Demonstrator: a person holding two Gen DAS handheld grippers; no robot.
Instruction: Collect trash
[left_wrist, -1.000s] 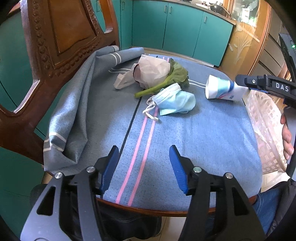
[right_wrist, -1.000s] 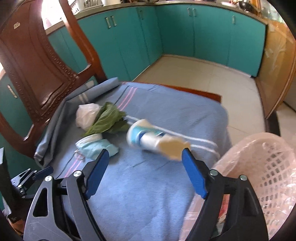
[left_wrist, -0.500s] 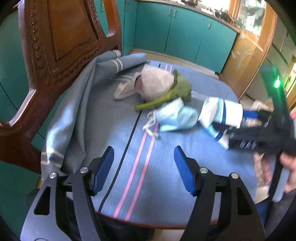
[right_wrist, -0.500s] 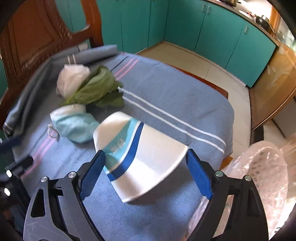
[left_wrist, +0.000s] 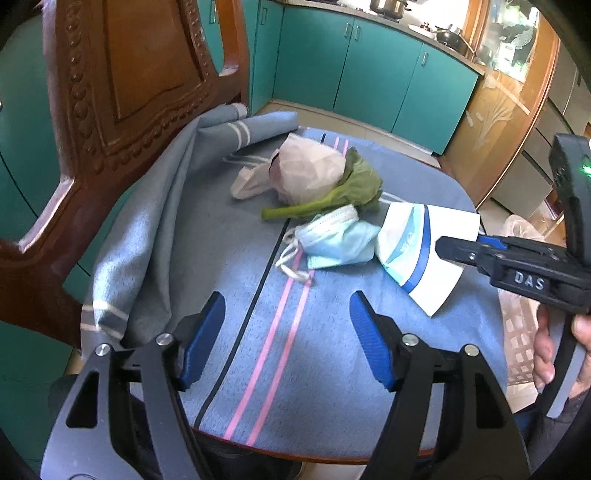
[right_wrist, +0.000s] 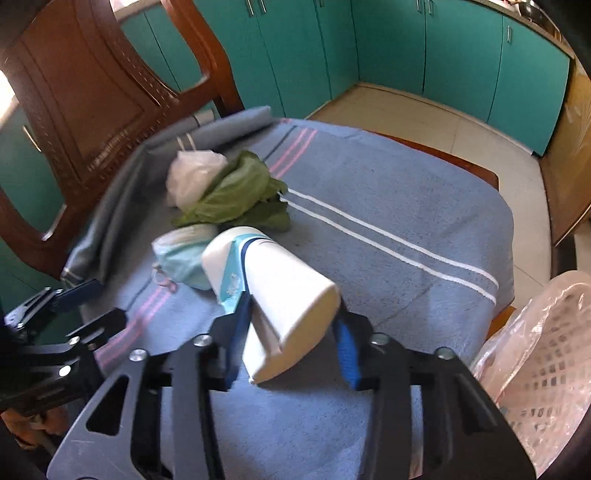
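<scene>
A crushed white paper cup (right_wrist: 273, 291) with blue bands lies on the blue cloth; my right gripper (right_wrist: 291, 332) is shut on its base end. It also shows in the left wrist view (left_wrist: 424, 251), with the right gripper (left_wrist: 465, 247) at its right edge. A blue face mask (left_wrist: 332, 240) lies beside the cup, a green leaf (left_wrist: 343, 192) and a crumpled white bag (left_wrist: 306, 173) behind it. My left gripper (left_wrist: 288, 339) is open and empty above the cloth's near edge.
A pink mesh basket (right_wrist: 546, 350) lined with clear plastic stands off the table's right side. A carved wooden chair back (left_wrist: 122, 92) rises at the left, with the cloth (left_wrist: 369, 369) bunched against it. Teal cabinets stand behind.
My right gripper moved in over the paper cup and its jaws closed from wide open onto the cup. The cup has shifted next to the mask. My left gripper stayed open.
</scene>
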